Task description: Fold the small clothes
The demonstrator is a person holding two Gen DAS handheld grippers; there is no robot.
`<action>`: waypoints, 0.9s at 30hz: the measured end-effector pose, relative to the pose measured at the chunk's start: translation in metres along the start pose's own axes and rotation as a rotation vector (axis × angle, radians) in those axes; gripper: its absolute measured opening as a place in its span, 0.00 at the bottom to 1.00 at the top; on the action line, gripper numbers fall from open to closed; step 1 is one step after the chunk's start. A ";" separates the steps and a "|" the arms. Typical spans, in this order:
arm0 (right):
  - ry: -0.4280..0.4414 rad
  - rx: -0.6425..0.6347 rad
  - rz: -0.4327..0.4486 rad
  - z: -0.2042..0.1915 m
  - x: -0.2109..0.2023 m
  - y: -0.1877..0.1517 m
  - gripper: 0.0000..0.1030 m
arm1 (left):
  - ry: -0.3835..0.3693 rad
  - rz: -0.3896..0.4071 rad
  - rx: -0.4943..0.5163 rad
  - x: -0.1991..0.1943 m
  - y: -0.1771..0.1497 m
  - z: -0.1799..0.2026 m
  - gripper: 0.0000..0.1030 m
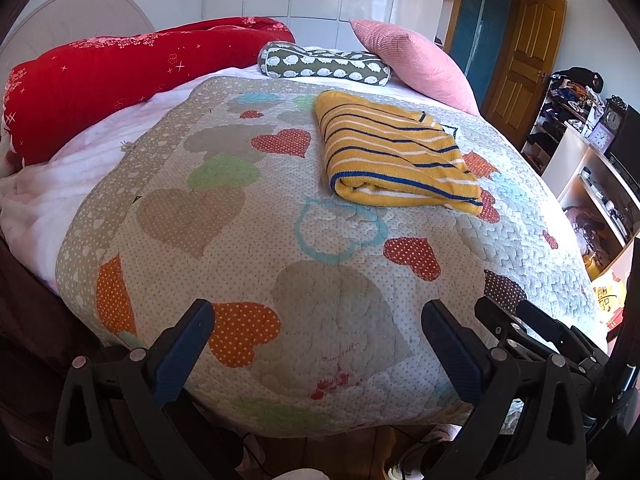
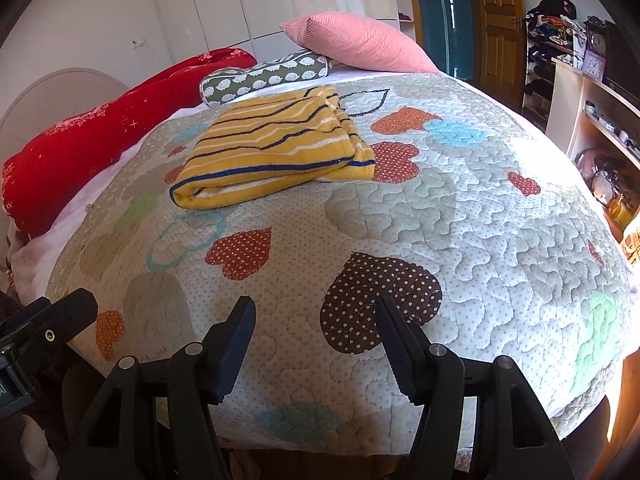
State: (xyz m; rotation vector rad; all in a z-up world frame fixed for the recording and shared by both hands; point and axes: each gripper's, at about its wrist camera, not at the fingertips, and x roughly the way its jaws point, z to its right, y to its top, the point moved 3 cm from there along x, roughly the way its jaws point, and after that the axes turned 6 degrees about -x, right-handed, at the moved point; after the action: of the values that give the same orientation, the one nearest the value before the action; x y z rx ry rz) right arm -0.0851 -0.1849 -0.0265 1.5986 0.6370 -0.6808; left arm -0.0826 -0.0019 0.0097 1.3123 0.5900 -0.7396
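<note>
Hovering wide open and empty, left tool (image 1: 316,320) sees right tool (image 2: 316,318), likewise gaping, below folded sweater (image 1: 396,152).

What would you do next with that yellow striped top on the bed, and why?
Probably nothing more than draw back: the yellow striped top already lies folded in a compact bundle on the heart quilt. Both the left gripper and the right gripper are open, empty and well short of it.

Bright daylight from the right glares on the quilt (image 2: 540,184); sharp focus, strong fisheye bending at edges.
</note>
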 end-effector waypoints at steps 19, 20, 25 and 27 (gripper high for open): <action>-0.080 -0.048 0.035 -0.001 -0.004 0.000 0.69 | -0.010 -0.016 -0.012 0.006 -0.006 -0.002 1.00; -0.085 -0.048 0.044 0.000 -0.006 0.002 0.69 | -0.011 -0.011 -0.012 0.006 -0.006 -0.003 1.00; -0.117 -0.073 0.158 0.005 -0.032 0.016 0.69 | -0.013 0.052 -0.017 -0.006 -0.002 -0.003 1.00; -0.166 -0.105 0.281 0.004 -0.060 0.024 0.72 | -0.003 0.103 -0.019 -0.017 0.001 -0.004 1.00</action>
State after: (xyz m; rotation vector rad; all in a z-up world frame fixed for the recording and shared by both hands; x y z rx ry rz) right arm -0.1081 -0.1932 0.0331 1.4802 0.3134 -0.5540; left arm -0.0924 0.0043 0.0223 1.3143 0.5215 -0.6497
